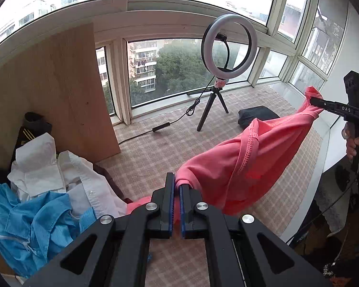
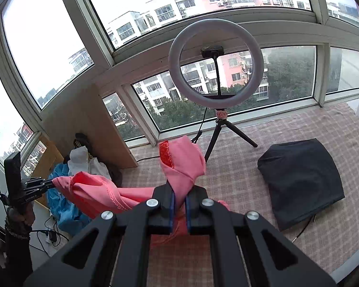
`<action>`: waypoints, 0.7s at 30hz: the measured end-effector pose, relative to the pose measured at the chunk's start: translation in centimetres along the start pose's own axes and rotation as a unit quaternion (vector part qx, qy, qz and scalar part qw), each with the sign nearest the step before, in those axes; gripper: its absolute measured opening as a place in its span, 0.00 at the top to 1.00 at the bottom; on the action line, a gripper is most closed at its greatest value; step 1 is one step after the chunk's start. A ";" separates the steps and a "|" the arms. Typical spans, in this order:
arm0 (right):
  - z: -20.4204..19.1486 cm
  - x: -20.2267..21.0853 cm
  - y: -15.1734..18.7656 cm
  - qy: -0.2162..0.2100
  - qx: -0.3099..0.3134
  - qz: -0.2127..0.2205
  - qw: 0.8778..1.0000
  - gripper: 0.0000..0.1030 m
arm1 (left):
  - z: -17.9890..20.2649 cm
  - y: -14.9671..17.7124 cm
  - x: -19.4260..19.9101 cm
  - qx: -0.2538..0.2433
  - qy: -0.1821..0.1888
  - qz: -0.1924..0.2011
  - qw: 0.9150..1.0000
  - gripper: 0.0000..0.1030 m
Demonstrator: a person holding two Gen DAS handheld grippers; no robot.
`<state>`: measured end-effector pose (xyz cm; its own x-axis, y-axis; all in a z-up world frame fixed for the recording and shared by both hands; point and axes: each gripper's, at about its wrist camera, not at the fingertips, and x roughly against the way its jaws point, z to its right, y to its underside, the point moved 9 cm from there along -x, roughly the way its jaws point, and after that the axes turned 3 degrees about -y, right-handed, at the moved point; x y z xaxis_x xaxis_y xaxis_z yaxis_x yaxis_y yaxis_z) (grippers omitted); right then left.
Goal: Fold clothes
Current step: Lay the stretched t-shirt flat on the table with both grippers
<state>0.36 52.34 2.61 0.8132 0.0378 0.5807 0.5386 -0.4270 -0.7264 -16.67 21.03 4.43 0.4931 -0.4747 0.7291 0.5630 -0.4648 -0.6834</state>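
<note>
A pink garment (image 1: 229,165) hangs stretched in the air between my two grippers, above the checked cloth surface (image 1: 155,148). My left gripper (image 1: 177,186) is shut on one bunched end of it. My right gripper (image 2: 179,193) is shut on the other end, with a fold of pink cloth (image 2: 182,165) standing up above the jaws. In the left wrist view the right gripper (image 1: 323,104) shows at the far right, clamped on the garment. In the right wrist view the left gripper (image 2: 51,183) shows at the far left, also clamped on it.
A pile of white (image 1: 47,169) and blue clothes (image 1: 31,224) lies at the left beside a wooden board (image 1: 59,91). A ring light on a tripod (image 2: 215,64) stands by the window. A folded dark garment (image 2: 301,181) lies at the right. A cable (image 1: 155,129) runs across the cloth.
</note>
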 end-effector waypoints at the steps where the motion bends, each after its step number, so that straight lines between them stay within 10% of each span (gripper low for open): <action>1: -0.2 0.8 0.4 0.004 0.005 0.002 1.000 0.94 | 0.1 -2.2 2.1 -0.012 -0.003 0.023 1.000 0.97; 7: -1.6 5.9 2.5 0.030 0.032 0.016 0.999 0.94 | 1.4 -5.3 10.4 -0.062 0.020 0.082 0.994 0.97; 12: -2.3 9.5 5.2 0.051 0.050 0.019 0.997 0.94 | 3.7 4.5 5.6 -0.076 0.049 -0.011 0.996 0.97; 17: 3.1 4.8 20.9 0.052 -0.044 -0.095 0.993 0.94 | 6.1 17.2 -1.7 -0.069 0.091 -0.144 0.983 0.97; 21: 7.8 0.9 32.9 0.085 -0.131 -0.202 0.967 0.91 | 7.9 27.2 -7.1 -0.063 0.123 -0.248 0.959 0.97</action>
<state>20.52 45.33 -23.65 0.4886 0.1094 0.8656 0.7120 -0.6234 -0.3231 0.40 17.61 -19.02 0.0058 -0.3271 0.9450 0.5956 -0.7580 -0.2660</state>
